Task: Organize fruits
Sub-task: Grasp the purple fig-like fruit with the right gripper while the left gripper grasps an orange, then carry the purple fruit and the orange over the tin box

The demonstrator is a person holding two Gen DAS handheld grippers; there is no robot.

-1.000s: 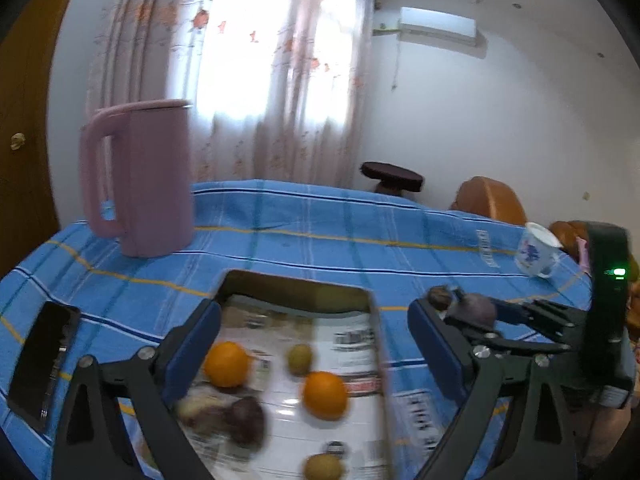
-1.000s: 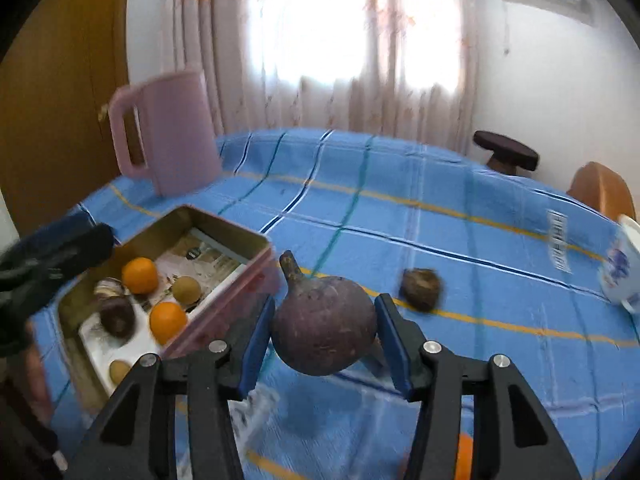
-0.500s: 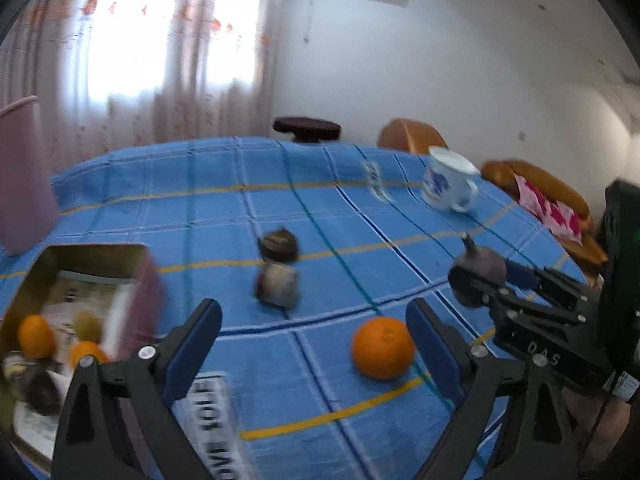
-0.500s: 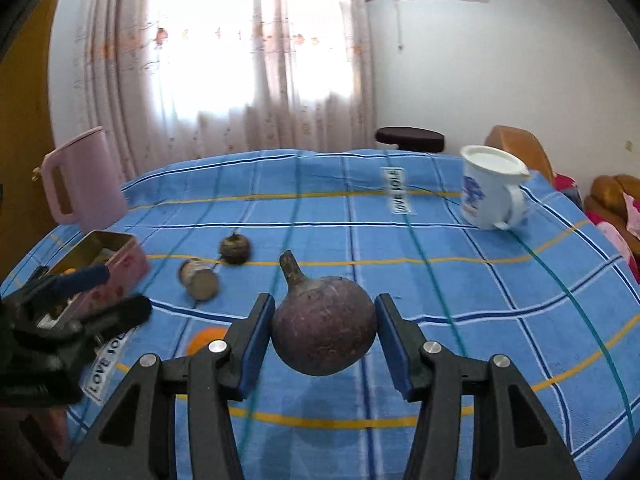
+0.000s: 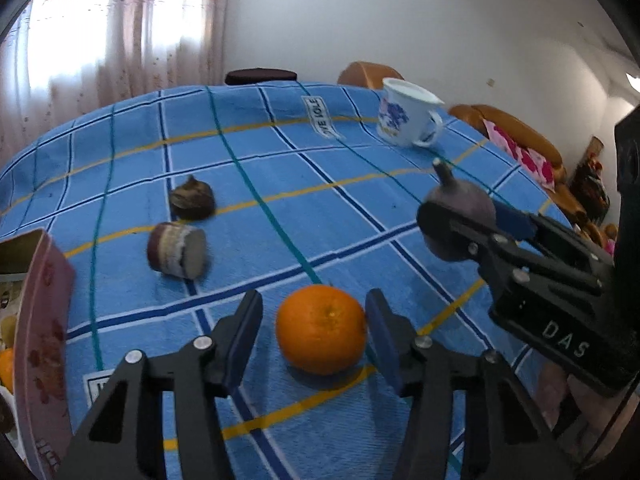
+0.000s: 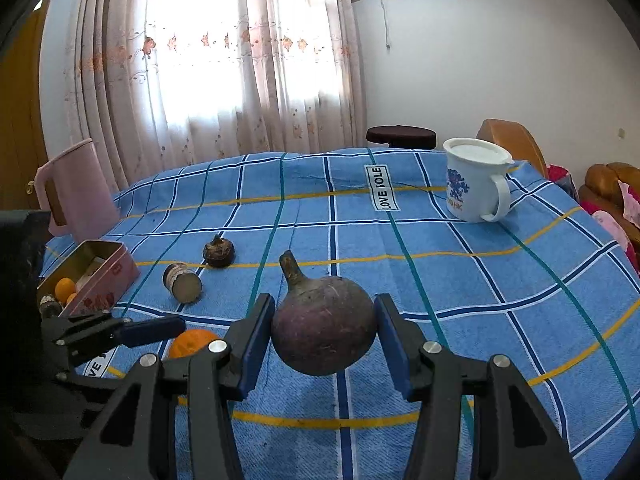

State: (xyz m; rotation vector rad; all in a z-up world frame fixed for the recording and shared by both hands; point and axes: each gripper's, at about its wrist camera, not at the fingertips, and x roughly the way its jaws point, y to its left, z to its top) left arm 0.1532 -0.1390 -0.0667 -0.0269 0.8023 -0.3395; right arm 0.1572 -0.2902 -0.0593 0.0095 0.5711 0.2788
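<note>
An orange (image 5: 321, 329) rests on the blue checked cloth between the pads of my left gripper (image 5: 313, 305). Its jaws are closing: the right pad touches the orange, and a small gap shows at the left pad. My right gripper (image 6: 325, 308) is shut on a dark purple round fruit with a stem (image 6: 324, 332), held above the cloth. The left wrist view shows that fruit (image 5: 460, 200) at the right. A pink tin (image 6: 100, 276) at the left holds oranges (image 6: 64, 288) and other fruit. In the right wrist view the left gripper (image 6: 160, 328) reaches in over the orange (image 6: 192, 342).
A small dark fruit (image 5: 192, 200) and a short purple-and-tan cut piece (image 5: 178, 251) lie on the cloth between the tin (image 5: 44, 320) and the orange. A white mug (image 6: 476, 180) stands far right, a pink jug (image 6: 76, 188) far left. Chairs stand beyond the table.
The left gripper swung from over the tin to the orange, sank a little, and its jaws narrowed around it. The right gripper swung right with the purple fruit, then stayed still.
</note>
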